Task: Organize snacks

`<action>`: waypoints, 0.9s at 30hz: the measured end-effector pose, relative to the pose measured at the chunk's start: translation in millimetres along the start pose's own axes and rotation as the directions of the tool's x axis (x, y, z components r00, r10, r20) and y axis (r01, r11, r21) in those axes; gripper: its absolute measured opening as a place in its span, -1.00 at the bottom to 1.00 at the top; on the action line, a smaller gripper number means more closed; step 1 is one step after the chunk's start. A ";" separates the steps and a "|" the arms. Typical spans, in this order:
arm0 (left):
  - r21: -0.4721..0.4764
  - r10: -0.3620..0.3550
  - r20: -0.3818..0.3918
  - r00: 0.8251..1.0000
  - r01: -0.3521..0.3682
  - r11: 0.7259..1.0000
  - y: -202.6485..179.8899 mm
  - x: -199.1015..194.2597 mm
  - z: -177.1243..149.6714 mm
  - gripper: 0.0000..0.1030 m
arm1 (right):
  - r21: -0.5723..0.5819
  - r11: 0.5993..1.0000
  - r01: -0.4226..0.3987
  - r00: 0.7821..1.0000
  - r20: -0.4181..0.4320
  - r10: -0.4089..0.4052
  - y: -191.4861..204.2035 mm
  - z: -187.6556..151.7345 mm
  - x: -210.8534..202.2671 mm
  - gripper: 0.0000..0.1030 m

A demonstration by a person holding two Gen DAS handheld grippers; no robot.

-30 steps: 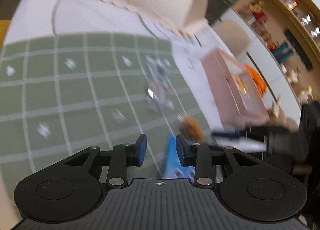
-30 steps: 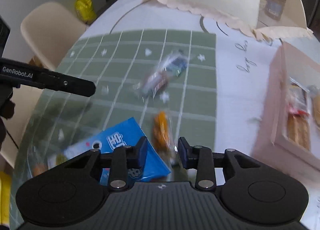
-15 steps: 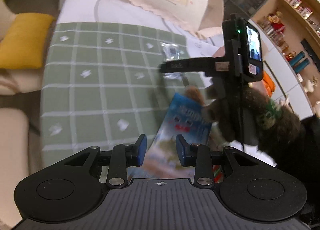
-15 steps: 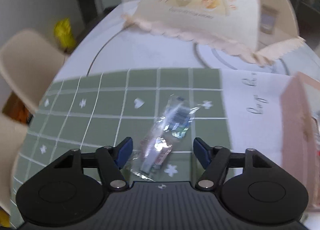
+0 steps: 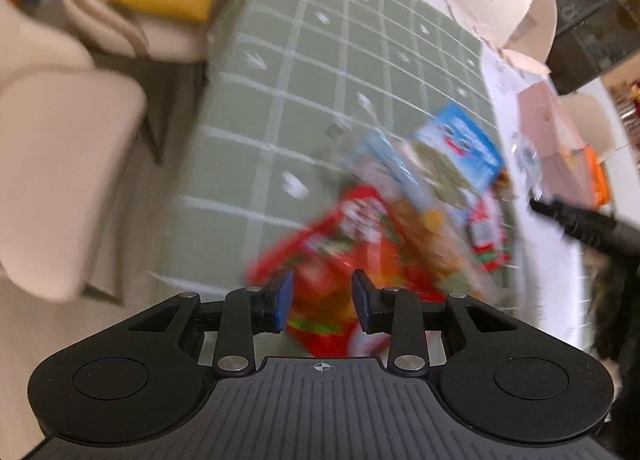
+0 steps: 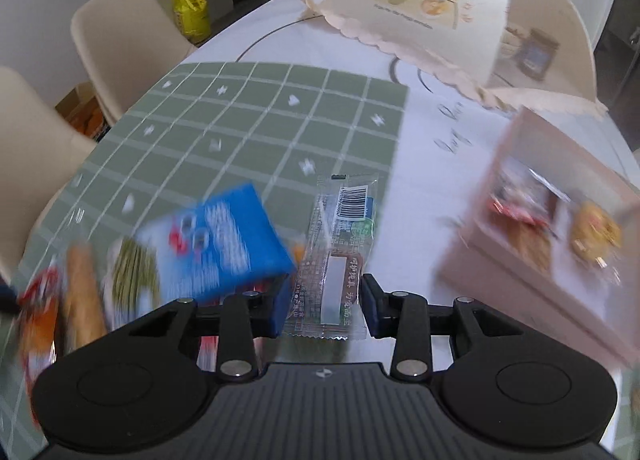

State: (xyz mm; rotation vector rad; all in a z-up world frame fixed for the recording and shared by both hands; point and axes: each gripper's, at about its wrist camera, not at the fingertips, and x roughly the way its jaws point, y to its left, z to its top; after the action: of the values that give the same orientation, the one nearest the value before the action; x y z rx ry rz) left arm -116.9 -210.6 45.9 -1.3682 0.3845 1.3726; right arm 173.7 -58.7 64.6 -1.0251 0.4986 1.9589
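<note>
We log the right gripper [image 6: 325, 306] clamped on a clear snack packet [image 6: 338, 256] above the green grid mat [image 6: 248, 127], pink box [image 6: 560, 244] to its right, while the left gripper [image 5: 322, 302] stands open over a red snack bag [image 5: 340, 256]

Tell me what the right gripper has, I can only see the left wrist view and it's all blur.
Observer: The right gripper seems closed on a clear-wrapped snack bar, with the barcode end pointing away.
Operator: Where would it go?
Observer: Probably the pink box to its right. The open top shows a red packet already inside.
</note>
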 end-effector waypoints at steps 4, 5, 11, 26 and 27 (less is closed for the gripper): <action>0.063 -0.047 -0.006 0.999 0.048 0.997 -32.9 14.8 -13.7 -0.20 | -0.045 0.999 0.010 1.000 -0.006 -0.011 -5.7 -34.3 -20.0 -0.24; 0.070 -0.080 -0.015 0.997 0.081 0.994 -41.5 18.3 -15.8 -0.21 | -0.050 0.999 0.008 1.000 -0.005 -0.009 -8.0 -40.7 -24.4 -0.23; 0.118 -0.103 0.014 0.995 0.100 0.988 -61.9 12.3 -23.0 -0.23 | -0.092 0.992 -0.085 0.996 0.035 0.088 7.0 -65.1 -57.0 0.22; -0.064 0.071 0.132 0.989 -0.063 0.996 -9.6 -29.0 -59.7 -0.23 | -0.385 0.831 -0.402 0.911 -0.079 0.404 141.7 -73.0 -30.2 0.49; -0.060 0.079 0.136 0.987 -0.072 0.996 -11.5 -30.6 -63.2 -0.23 | -0.380 0.825 -0.418 0.906 -0.106 0.410 143.7 -73.3 -24.2 0.51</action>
State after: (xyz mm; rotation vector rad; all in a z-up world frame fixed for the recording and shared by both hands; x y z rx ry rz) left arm -84.7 -272.6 59.4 -1.3048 0.3111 1.5413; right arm 96.9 -199.9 36.3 -1.2666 0.3609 2.5156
